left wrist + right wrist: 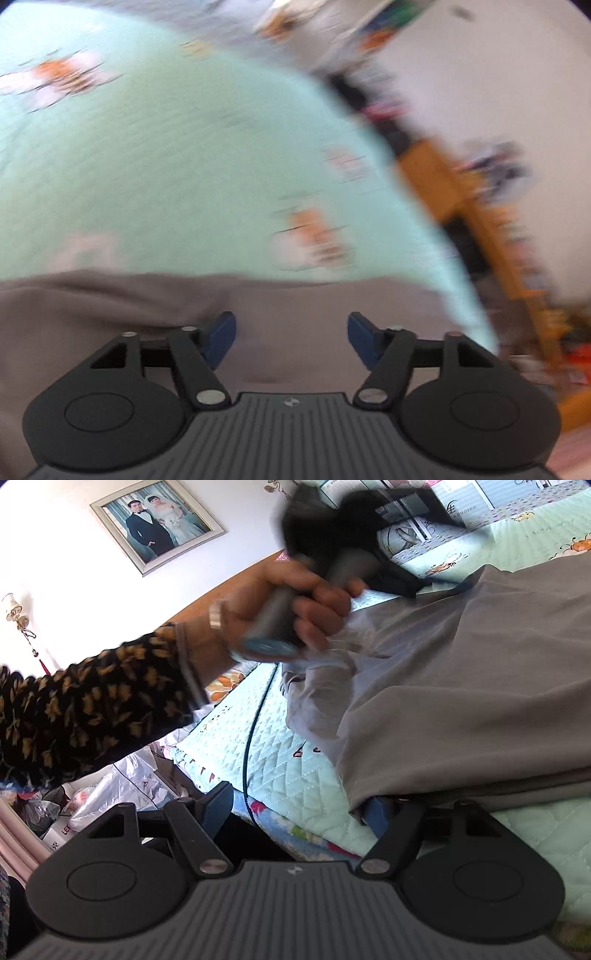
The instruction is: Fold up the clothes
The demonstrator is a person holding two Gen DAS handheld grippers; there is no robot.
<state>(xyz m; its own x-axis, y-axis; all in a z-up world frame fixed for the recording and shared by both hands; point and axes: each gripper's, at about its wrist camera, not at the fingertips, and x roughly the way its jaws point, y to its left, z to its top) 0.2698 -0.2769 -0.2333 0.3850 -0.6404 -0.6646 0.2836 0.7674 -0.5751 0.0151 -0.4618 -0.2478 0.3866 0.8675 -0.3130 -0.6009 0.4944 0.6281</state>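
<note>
1. Here we see the quilt [295, 760] spread over the bed, the grey garment [480, 686] lying on it.
2. The garment looks soft, light, limp; we judge its edge the best hold.
3. Our left gripper [291, 338] hovers over it, released.
4. Our right gripper [299, 808] gapes, its right finger tucked under the hem.

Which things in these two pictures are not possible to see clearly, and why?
- Left wrist view: quilt prints and the room's clutter, smeared by motion blur.
- Right wrist view: left tool, blurred.
- Right wrist view: right tool's right finger, partly under the grey garment; contact unclear.
</note>
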